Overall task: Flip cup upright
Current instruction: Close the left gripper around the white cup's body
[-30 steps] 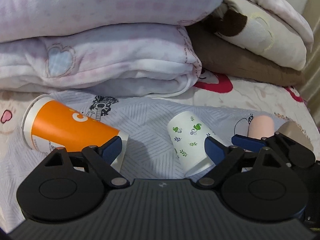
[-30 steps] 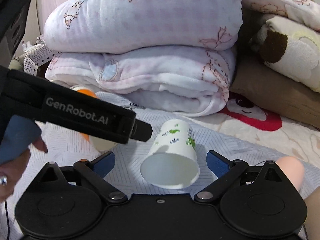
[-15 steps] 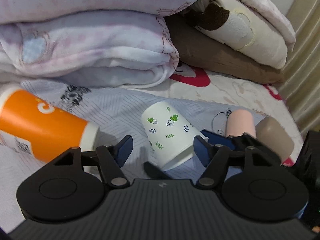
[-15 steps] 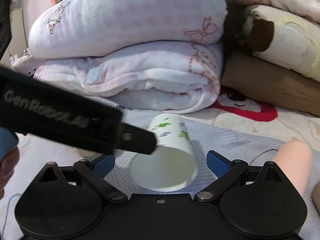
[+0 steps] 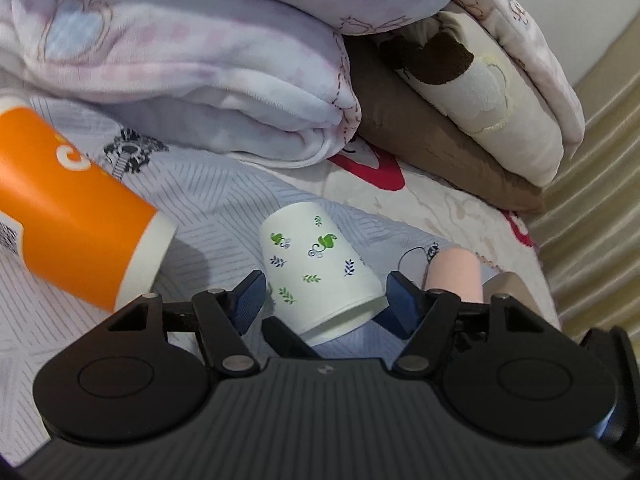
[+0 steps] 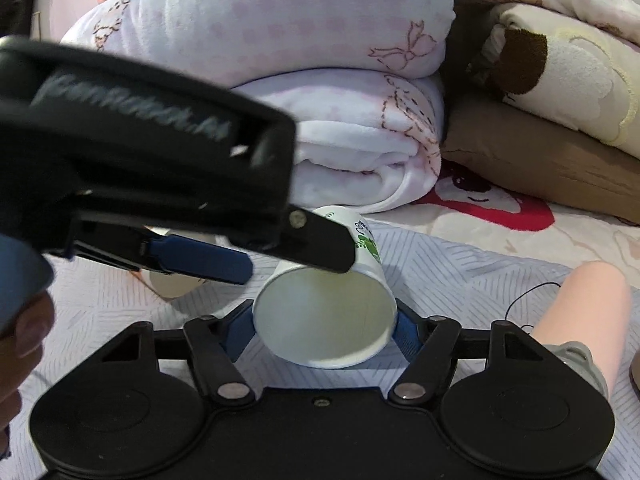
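A white paper cup with green leaf prints [image 5: 316,268] lay on its side on the grey patterned bedsheet [image 5: 224,200], low in the centre of the left wrist view, its closed base pointing toward the upper left and its rim toward the camera. The left gripper [image 5: 326,294] was spread wide, a blue pad on either side of the cup's lower wall, close to it but not clearly pressing. In the right wrist view the cup [image 6: 326,320] showed its open mouth to the lens at lower centre, and the right gripper [image 6: 324,326] flanked the rim with its blue pads; whether they pinched the rim or merely sat beside it could not be told. An orange cup [image 5: 68,220] lay tipped over at the left edge of the left wrist view, well apart from the white one. Folded pink blankets [image 5: 180,60] filled the upper part of the frame.
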`<action>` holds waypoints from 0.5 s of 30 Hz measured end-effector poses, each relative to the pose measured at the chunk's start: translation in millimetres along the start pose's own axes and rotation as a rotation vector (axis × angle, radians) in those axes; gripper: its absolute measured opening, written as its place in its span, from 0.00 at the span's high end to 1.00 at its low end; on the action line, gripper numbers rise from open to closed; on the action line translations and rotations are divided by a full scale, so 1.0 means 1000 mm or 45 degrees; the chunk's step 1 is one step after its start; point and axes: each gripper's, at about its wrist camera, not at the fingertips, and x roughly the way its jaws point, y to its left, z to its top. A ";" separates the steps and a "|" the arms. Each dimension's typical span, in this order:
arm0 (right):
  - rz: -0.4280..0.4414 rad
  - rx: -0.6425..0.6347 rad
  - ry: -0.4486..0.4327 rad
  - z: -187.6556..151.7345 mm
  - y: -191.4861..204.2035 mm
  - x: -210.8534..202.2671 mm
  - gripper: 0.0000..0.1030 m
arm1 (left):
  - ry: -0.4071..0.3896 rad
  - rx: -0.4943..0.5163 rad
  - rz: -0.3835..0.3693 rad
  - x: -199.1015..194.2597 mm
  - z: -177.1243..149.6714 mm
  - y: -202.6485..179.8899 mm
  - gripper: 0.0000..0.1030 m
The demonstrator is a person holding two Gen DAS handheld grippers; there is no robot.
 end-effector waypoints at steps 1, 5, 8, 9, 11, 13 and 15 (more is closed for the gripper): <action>0.002 -0.010 -0.005 0.000 0.001 -0.001 0.28 | 0.002 -0.012 -0.006 0.000 0.000 0.001 0.36; 0.014 -0.043 -0.014 -0.002 0.005 -0.005 0.29 | 0.002 -0.034 -0.009 0.001 0.000 0.001 0.36; 0.019 -0.059 -0.019 -0.003 0.007 -0.010 0.29 | -0.003 -0.064 -0.025 -0.002 0.000 0.002 0.36; 0.015 -0.062 -0.020 -0.004 0.007 -0.012 0.29 | -0.002 -0.077 -0.035 -0.002 0.001 0.003 0.36; 0.012 -0.072 -0.022 -0.005 0.008 -0.015 0.29 | 0.002 -0.086 -0.039 -0.004 0.002 0.003 0.36; 0.011 -0.093 -0.027 -0.007 0.010 -0.018 0.29 | 0.015 -0.083 -0.036 -0.004 0.001 0.004 0.36; 0.015 -0.113 -0.029 -0.009 0.012 -0.022 0.29 | 0.045 -0.095 -0.022 -0.003 0.000 0.004 0.36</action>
